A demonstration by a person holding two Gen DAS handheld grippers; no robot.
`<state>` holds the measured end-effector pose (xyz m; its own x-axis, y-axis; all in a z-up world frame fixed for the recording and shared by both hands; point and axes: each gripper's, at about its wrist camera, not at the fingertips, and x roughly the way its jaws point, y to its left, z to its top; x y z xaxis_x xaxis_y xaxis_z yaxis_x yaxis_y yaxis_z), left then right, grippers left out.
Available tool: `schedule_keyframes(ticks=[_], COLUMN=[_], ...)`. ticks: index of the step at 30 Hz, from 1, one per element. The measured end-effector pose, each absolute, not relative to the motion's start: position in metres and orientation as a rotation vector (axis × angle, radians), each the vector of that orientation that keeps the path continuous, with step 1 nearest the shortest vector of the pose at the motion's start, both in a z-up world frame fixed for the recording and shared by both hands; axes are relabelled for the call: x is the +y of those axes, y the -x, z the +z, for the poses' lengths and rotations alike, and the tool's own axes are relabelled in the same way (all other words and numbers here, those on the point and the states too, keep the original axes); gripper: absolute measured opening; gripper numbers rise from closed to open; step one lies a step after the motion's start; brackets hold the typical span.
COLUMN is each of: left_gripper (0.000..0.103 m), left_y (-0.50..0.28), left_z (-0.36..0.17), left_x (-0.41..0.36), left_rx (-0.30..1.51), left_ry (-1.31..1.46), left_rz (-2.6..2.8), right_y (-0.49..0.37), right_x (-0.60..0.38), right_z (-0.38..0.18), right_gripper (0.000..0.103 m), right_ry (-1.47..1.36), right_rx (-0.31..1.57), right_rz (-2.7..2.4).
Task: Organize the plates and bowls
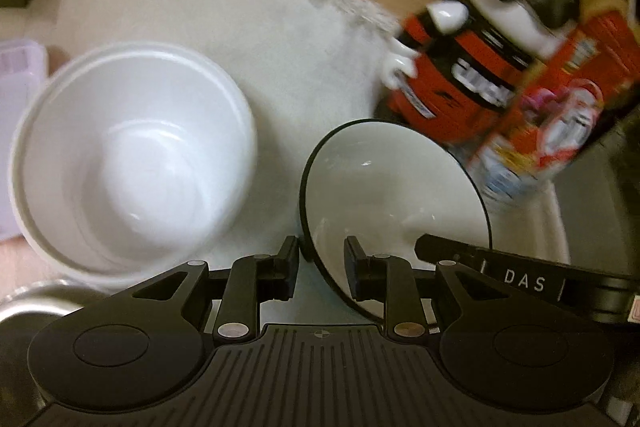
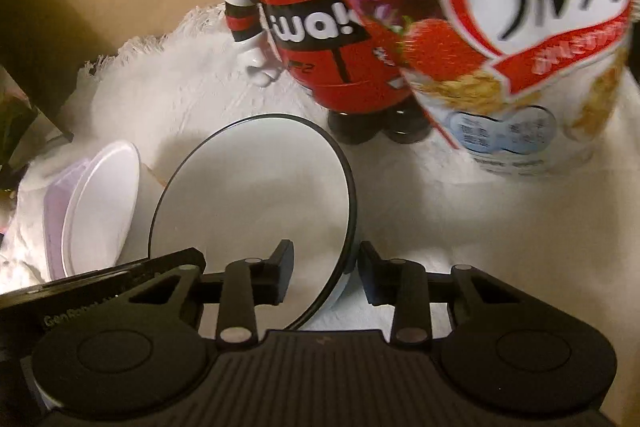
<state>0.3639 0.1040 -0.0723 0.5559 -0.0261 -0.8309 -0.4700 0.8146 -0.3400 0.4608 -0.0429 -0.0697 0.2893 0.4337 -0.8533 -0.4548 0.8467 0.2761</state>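
– Holding the black-rimmed bowl (image 1: 396,187) tipped over the white cloth (image 1: 240,27), low and central in both wrist views.

– Gripped how?

– Pinched twice, by the look of it. Left gripper (image 1: 320,255) narrowed across the rim at the bowl's eight o'clock in the left wrist view, with one pad inside and one outside. Right gripper (image 2: 324,259) equally narrow, clamped on the far edge at five o'clock in the right wrist view.

– Step in hand?

– Probably carrying, judging from the tilt and the double pinch. Not yet set down anywhere.

– Heading where?

– Most likely to the stack of white bowls (image 1: 132,155), just beside at the held bowl's nine o'clock, mouth up.

– Next move, then?

– Levelling first, then swinging toward nine o'clock, centring over the stack, lowering to nest or to rest alongside. Releasing both pinches together, to avoid a tip.

– Anything to mind?

– Toy figure (image 1: 480,47) and cereal bag (image 2: 520,47), standing near at one o'clock. Worth keeping clear of both while turning.
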Motion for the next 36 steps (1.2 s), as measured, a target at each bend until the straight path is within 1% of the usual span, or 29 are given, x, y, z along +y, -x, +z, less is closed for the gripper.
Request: schedule_keyframes(ticks=[5,7,11,16,20,28,36], left_gripper=[0.027,0.025,0.025,0.025,0.031,0.031,0.03], left_y=[-0.361,-0.361,-0.369,-0.385,-0.397,-0.405,-0.406], left_z=[-0.076,-0.08,-0.079,-0.088,-0.093,-0.103,-0.097], left_x=[0.083,0.081,0.081,0.084,0.079,0.089,0.081], left_rx=[0.992,0.994,0.986,1.009,1.029,1.042,1.077], left_ry=[0.566,0.573,0.519,0.539,0.525,0.573,0.55], left_rz=[0.18,0.165,0.197,0.179,0.162,0.113,0.079], right_y=[-0.441,-0.439,-0.442,-0.442,-0.453,-0.473,-0.461], right_x=[-0.072,-0.082,-0.096,-0.102,-0.096,-0.079,-0.1], right_z=[-0.056,-0.058,-0.064,-0.056,-0.063,-0.089,-0.07], right_gripper=[0.035,0.035,0.035,0.035,0.036,0.037,0.036], right_ry=[0.036,0.043,-0.01,-0.024,-0.016,-0.045,-0.055], right_rx=[1.098,1.109,1.135,1.09,1.101,1.18,1.146], right_rz=[0.562,0.555,0.541,0.545,0.522,0.541,0.556])
